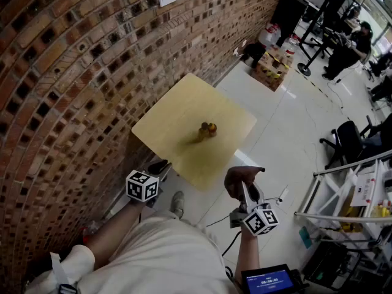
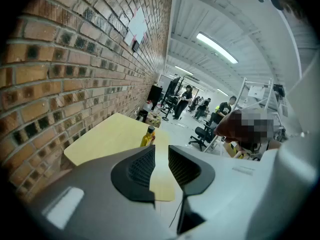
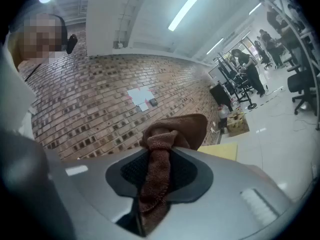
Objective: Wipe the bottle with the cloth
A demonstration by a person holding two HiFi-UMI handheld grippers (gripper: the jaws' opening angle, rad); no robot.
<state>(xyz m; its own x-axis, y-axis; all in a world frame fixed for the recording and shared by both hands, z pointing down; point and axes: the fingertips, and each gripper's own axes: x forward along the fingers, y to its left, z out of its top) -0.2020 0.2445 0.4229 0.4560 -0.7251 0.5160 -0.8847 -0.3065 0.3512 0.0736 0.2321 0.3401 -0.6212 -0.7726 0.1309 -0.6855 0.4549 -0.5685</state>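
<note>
At table [image 1: 177, 103] centre, bottle [image 1: 207, 130] (edges distant)

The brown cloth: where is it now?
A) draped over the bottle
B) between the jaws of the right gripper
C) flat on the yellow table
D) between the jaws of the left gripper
B: the right gripper view shows the brown cloth pinched between the jaws of the right gripper, away from the yellow table.

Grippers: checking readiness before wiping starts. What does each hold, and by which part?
The right gripper is shut on the brown cloth, pinching a bunched fold; the rest puffs above the jaws. The left gripper holds nothing, jaws apart.
</note>
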